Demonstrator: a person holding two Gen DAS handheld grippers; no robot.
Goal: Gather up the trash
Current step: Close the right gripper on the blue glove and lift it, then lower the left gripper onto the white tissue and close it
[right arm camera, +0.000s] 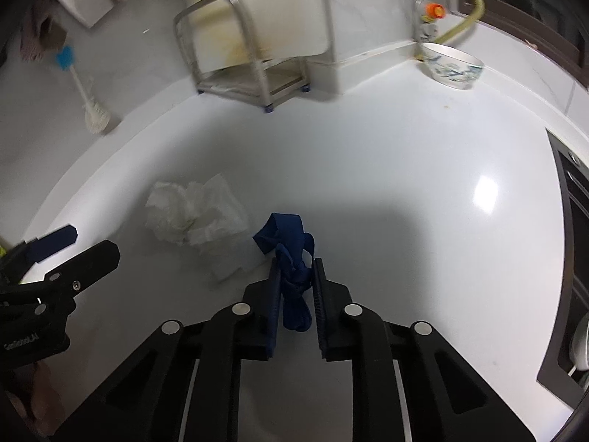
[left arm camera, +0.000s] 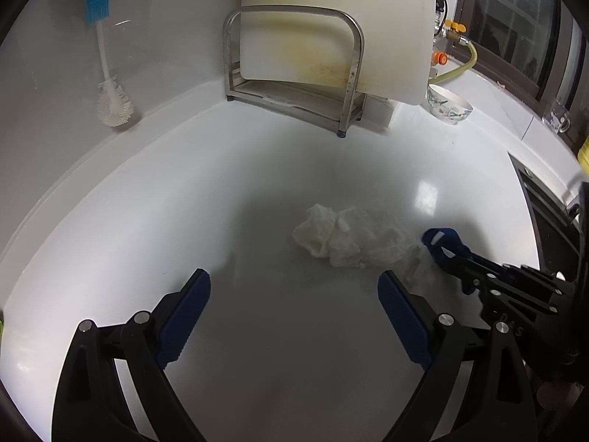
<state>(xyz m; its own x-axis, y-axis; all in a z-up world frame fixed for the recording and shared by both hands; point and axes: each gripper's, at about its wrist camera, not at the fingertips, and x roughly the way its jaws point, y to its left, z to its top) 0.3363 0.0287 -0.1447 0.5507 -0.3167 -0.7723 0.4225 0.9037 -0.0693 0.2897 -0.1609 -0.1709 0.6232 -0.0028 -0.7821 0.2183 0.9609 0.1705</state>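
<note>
A crumpled white paper towel lies on the white counter; it also shows in the right wrist view. My left gripper is open and empty, just short of the towel. My right gripper is shut on a knotted blue strip and holds it just right of the towel. The right gripper and the blue strip show at the right of the left wrist view. The left gripper's fingers show at the left of the right wrist view.
A steel rack holding a stained white cutting board stands at the back wall. A bottle brush leans at the back left. A patterned bowl sits back right by a gas valve and hose. A dark stove borders the right.
</note>
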